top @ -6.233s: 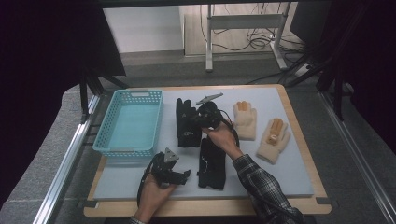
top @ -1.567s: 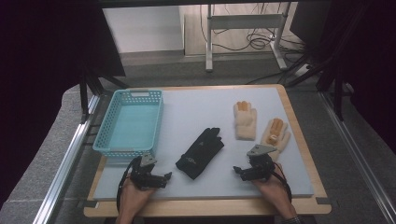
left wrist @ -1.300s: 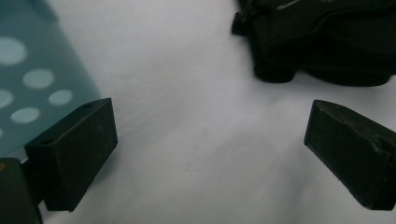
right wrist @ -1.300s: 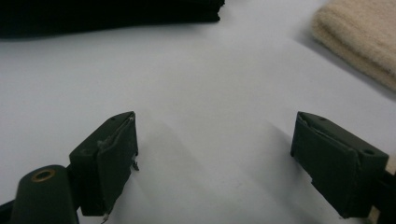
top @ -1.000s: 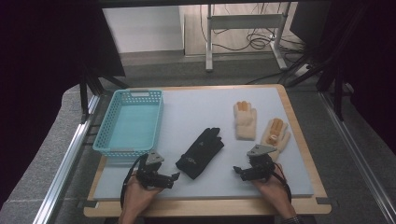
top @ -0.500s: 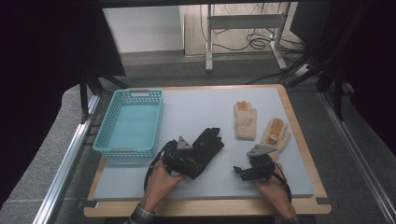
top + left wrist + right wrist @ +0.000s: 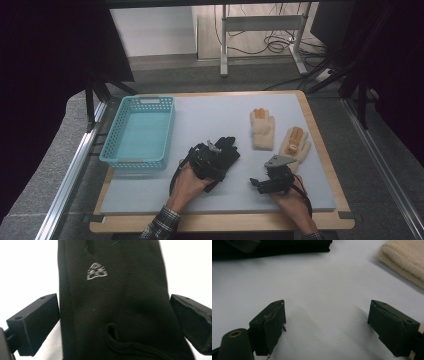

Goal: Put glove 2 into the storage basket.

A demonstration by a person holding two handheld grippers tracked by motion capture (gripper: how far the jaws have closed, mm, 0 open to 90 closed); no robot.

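A: The left gripper is on the black glove, which lies on the grey desk just right of the blue basket. What should the grasp look like?

B: In the left gripper view the fingers stand spread, one on each side of the black glove, not yet pinching it. I'd say close across the cuff end, low enough to catch every layer of fabric, then lift straight so the cloth doesn't drag on the desk.

A: And the other hand?

B: The right gripper sits near the front edge, its fingers spread with only bare desk between them. The cream gloves lie just beyond it, apart from the black one.

A: What does each camera add?

B: The high view gives the layout: basket, black glove, cream pair. The left gripper view gives the small grey logo on the fabric and the gaps beside each finger, which the hand covers from above. The right gripper view catches a fuzzy cream edge at its upper right.
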